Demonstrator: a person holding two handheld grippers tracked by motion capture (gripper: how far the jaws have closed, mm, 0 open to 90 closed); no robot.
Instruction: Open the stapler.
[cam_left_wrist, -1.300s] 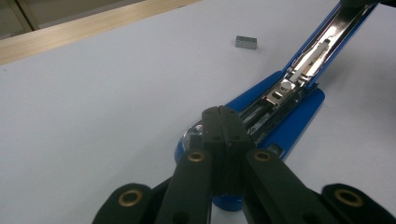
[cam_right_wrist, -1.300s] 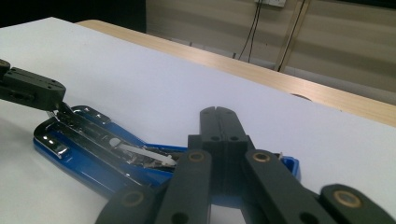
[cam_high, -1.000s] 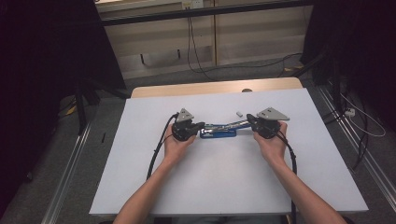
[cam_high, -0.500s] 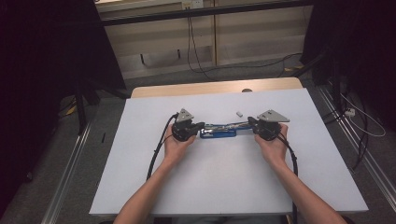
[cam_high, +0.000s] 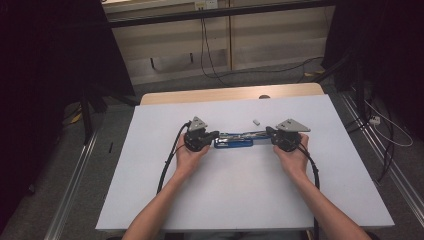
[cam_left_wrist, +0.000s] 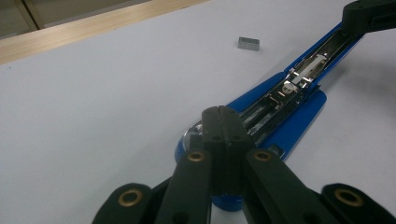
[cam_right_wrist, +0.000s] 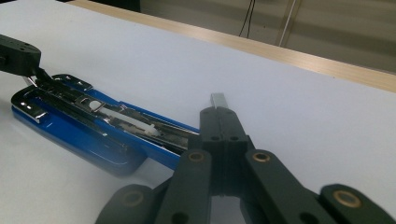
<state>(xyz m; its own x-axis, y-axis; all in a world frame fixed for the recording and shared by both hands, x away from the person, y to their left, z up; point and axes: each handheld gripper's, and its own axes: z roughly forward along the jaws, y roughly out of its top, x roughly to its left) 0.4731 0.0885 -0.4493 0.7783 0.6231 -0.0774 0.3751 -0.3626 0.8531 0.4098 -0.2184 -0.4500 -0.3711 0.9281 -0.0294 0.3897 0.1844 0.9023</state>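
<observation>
A blue stapler (cam_high: 235, 140) lies swung open flat on the white table (cam_high: 240, 200), its metal staple channel facing up (cam_left_wrist: 299, 77). My left gripper (cam_high: 216, 134) is shut, its closed tips resting over the stapler's rounded left end (cam_left_wrist: 222, 112). My right gripper (cam_high: 268, 131) is also shut, and its tips sit at the far end of the stapler's opened arm (cam_right_wrist: 219, 112). A small block of staples (cam_high: 256, 121) lies on the table just behind the stapler (cam_left_wrist: 248, 43), beyond the right gripper's tips (cam_right_wrist: 218, 99).
A wooden strip (cam_high: 230, 94) borders the table's far edge. Black cables trail from both grippers along the forearms (cam_high: 167, 165). Dark frames and floor cables surround the table (cam_high: 380, 120).
</observation>
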